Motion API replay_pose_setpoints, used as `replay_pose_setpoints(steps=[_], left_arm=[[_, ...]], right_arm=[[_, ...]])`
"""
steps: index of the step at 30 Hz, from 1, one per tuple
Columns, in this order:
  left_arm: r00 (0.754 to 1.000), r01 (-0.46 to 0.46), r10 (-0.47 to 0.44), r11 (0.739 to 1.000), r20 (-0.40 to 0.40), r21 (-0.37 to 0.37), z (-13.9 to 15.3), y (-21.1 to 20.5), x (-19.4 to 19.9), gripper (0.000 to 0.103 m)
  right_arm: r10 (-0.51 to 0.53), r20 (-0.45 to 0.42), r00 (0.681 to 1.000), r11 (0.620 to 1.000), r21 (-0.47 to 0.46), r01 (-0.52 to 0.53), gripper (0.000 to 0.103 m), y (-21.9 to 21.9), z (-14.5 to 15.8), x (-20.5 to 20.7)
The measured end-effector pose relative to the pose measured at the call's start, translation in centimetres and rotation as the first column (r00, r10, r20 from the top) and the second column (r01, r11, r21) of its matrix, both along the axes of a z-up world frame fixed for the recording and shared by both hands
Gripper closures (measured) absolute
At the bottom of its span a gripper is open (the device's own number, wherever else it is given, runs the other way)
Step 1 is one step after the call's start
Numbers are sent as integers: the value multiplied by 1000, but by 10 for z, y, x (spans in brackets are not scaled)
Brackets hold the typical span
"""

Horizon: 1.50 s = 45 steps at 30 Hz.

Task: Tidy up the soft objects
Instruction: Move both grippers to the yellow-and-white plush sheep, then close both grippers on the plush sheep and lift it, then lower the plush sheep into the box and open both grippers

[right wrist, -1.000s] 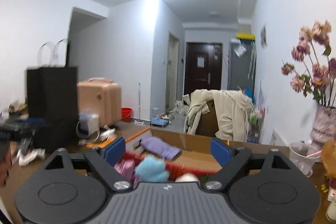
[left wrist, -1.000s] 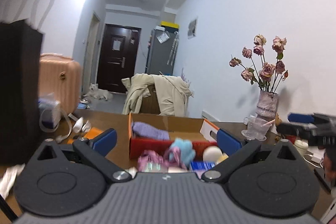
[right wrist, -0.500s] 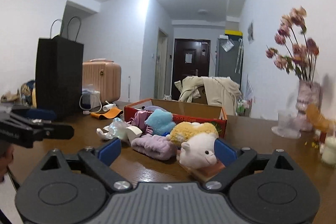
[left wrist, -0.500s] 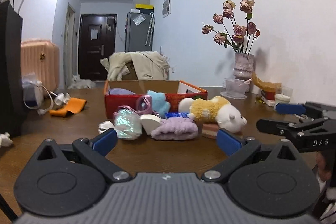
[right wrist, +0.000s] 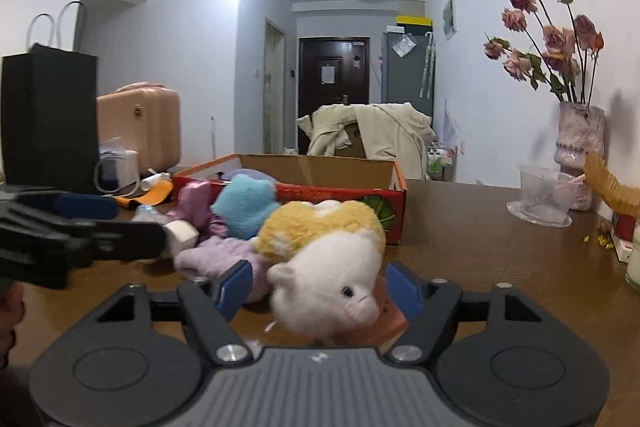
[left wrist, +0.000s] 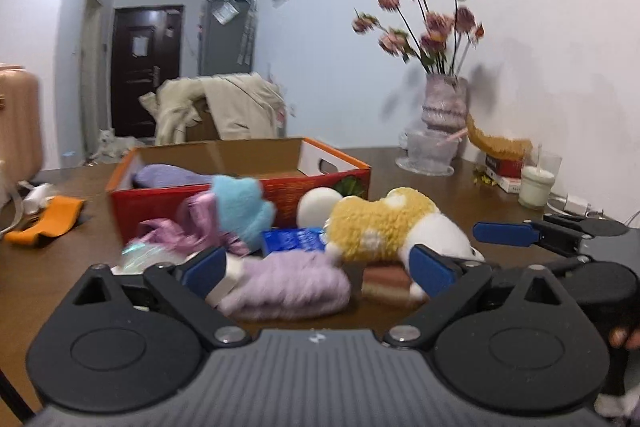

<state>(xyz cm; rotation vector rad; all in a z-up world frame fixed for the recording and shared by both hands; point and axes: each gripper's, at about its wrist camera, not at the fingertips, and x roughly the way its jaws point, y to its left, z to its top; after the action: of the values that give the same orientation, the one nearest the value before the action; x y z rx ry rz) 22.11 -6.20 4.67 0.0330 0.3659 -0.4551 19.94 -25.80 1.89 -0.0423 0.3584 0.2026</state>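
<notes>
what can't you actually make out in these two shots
- Box contents: in both wrist views the red box front wall hides all but one purple item.
- Flat block under the plush sheep: right view, mostly covered by the sheep's head.
- Pink and shiny items behind the left gripper: left view, motion blur and its finger hide what they are.
- Blue packet: left view, print too blurred.

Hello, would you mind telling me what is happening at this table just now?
A person is sorting soft things with two handheld grippers. The open right gripper frames the white-and-yellow plush toy; the open left gripper faces the lilac fuzzy cloth. Most items lie on the table before the red cardboard box. Neither gripper holds anything.
</notes>
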Motion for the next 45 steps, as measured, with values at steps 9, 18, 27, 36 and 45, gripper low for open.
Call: replay_pose_setpoints(steps=[9,18,27,36,45], left_arm=[[976,192,-189,981,-108,19,-18,-30,76,36],[957,252,-260,965,-131,-80,-19,-25,84,56],[973,230,-230,972,21,-37,55,-15,89,55],[982,159,-163,986,-92,-58,78,-23,246,54],[946,26,-18,999,-323,19,16,-33,379,59]], right_arm=[[25,-68,997,999,-40,-28,47,2,-5,22],[22,-60,998,1000,-1,-22,53,-5,-1,23],[132,37,991,991,33,-133,54,-16,68,52],[170,-107,979,980,124,-157,54,-26,102,224],[32,-303,952,998,-40,-47,51,-4,37,358]])
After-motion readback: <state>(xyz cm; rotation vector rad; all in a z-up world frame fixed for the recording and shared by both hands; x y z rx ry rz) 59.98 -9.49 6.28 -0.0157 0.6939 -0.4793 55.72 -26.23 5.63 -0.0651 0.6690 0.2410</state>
